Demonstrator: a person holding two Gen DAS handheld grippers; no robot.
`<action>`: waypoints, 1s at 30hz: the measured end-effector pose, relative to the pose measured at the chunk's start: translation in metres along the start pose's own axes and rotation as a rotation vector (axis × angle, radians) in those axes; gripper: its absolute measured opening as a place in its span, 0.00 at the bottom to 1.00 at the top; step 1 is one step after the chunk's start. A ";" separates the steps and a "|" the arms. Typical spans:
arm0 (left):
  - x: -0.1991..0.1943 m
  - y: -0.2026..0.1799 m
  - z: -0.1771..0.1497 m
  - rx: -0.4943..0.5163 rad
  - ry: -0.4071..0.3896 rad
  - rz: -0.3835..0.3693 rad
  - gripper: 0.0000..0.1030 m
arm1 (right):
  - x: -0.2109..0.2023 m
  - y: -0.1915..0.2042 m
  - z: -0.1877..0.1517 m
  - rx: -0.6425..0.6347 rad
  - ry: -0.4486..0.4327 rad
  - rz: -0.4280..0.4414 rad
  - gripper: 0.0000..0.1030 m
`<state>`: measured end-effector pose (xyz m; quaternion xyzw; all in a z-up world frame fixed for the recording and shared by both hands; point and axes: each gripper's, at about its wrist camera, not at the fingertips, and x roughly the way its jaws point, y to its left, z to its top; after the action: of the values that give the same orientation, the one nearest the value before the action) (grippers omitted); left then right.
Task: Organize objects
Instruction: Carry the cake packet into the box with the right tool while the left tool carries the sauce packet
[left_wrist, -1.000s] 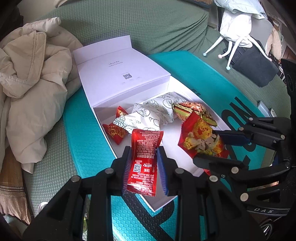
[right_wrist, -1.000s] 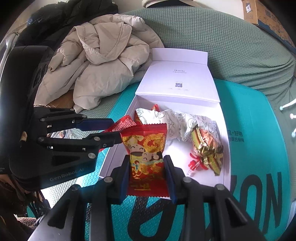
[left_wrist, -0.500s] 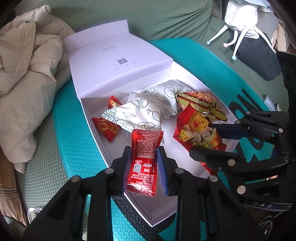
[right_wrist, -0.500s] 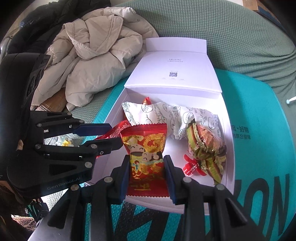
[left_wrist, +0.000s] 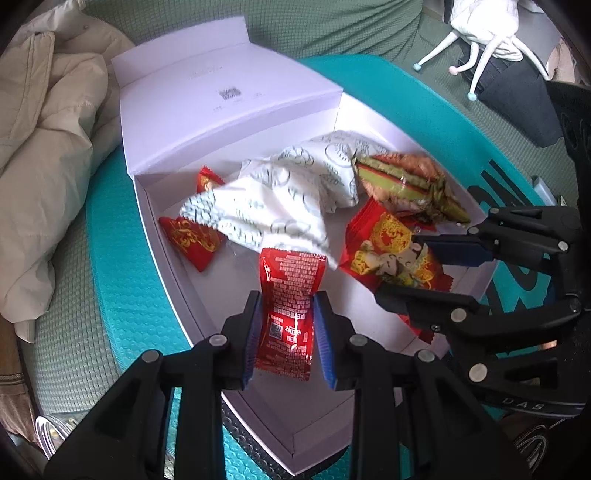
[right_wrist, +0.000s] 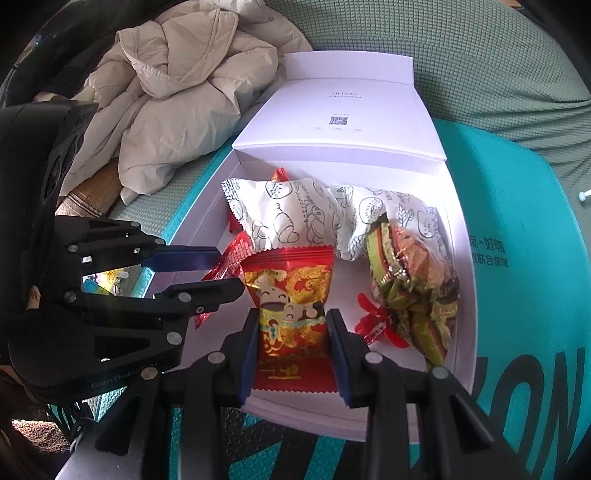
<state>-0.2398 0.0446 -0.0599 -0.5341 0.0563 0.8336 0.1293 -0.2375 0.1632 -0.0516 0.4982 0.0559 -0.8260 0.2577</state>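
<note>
You're working over a teal textured mat (right_wrist: 517, 206) printed with dark lettering, laid on a sofa covered in green waffle-weave fabric (right_wrist: 461, 51). A crumpled beige padded jacket (right_wrist: 177, 96) is heaped at your left. To your far right, a white soft toy (left_wrist: 484, 26) rests on something dark. Daylight brightens the fabric

A white box (right_wrist: 463, 369) lay open on the teal mat, its lid folded back. Inside lay a white printed bag (right_wrist: 291, 218), a green-and-brown wrapped snack (right_wrist: 410, 288) along the right side, and a small red packet (left_wrist: 190, 242) at the left. A red ketchup sachet (left_wrist: 288, 310) and a red-and-gold cartoon packet (right_wrist: 291, 314) hung upright over the box's near end, each pinched at its sides.
</note>
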 end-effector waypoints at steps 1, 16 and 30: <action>0.003 0.001 -0.001 -0.004 0.009 -0.003 0.25 | 0.002 0.000 0.000 -0.003 0.006 -0.004 0.34; 0.011 -0.013 -0.003 0.066 0.041 0.018 0.26 | 0.026 -0.005 -0.002 -0.026 0.121 -0.040 0.34; 0.021 -0.023 0.005 0.120 0.073 0.089 0.30 | 0.036 -0.018 -0.003 -0.024 0.147 -0.028 0.34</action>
<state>-0.2459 0.0715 -0.0760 -0.5526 0.1343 0.8135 0.1216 -0.2569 0.1670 -0.0865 0.5535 0.0918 -0.7900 0.2472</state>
